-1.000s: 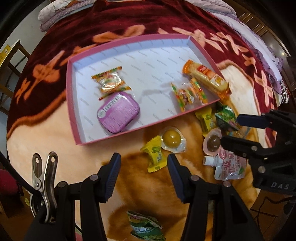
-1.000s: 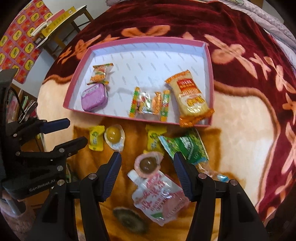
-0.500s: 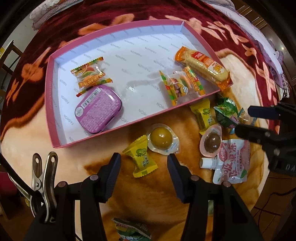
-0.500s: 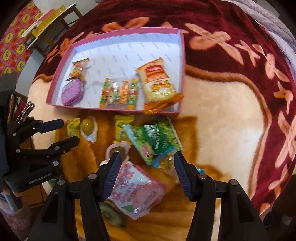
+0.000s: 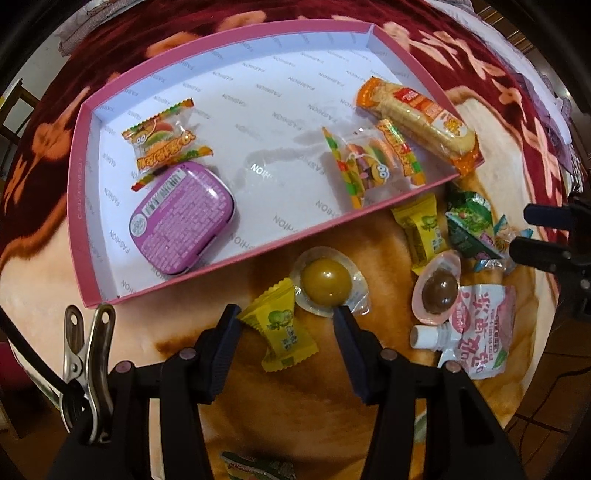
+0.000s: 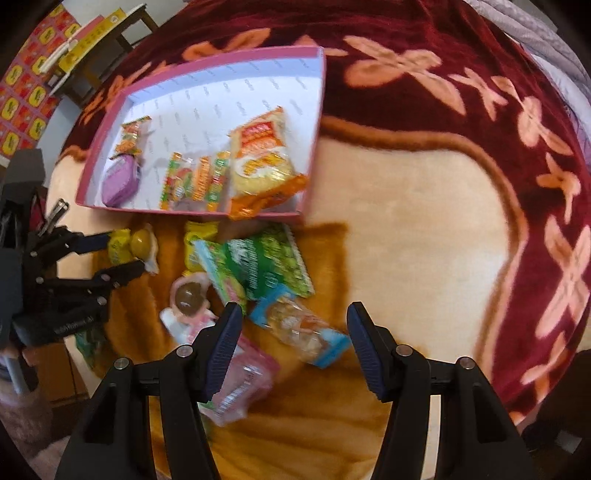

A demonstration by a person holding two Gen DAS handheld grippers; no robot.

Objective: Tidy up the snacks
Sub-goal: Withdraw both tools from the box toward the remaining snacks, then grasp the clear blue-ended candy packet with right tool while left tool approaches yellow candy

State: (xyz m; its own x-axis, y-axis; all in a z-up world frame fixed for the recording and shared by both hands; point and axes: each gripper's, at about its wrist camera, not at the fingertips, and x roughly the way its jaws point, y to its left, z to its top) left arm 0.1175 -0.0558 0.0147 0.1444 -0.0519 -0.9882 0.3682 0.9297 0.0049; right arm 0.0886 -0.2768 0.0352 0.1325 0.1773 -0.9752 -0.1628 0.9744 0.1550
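A pink-rimmed white box [image 5: 75, 206] [image 6: 314, 110] lies on the blanket and holds a purple tin [image 5: 183, 218], two gummy packs and an orange wafer pack [image 5: 417, 114]. My left gripper [image 5: 286, 314] is open, its jaws on either side of a yellow candy [image 5: 282, 334] next to a yellow jelly cup [image 5: 325, 282]. My right gripper [image 6: 293, 314] is open just above a blue-ended clear snack pack [image 6: 301, 330]. A brown jelly cup [image 5: 437, 290], a pink drink pouch [image 5: 480, 332], a second yellow candy [image 5: 421, 232] and a green packet [image 6: 258, 264] lie between them.
The red and cream flowered blanket [image 6: 406, 206] covers the surface. A metal clip [image 5: 86, 354] hangs on my left gripper. Another green packet [image 5: 255, 467] lies under my left gripper. A wooden stool with yellow items [image 6: 96, 33] stands at far left.
My left gripper has moved forward and down, so the yellow candy now lies between its jaws. My right gripper has swung right, from the pink pouch to the blue-ended pack.
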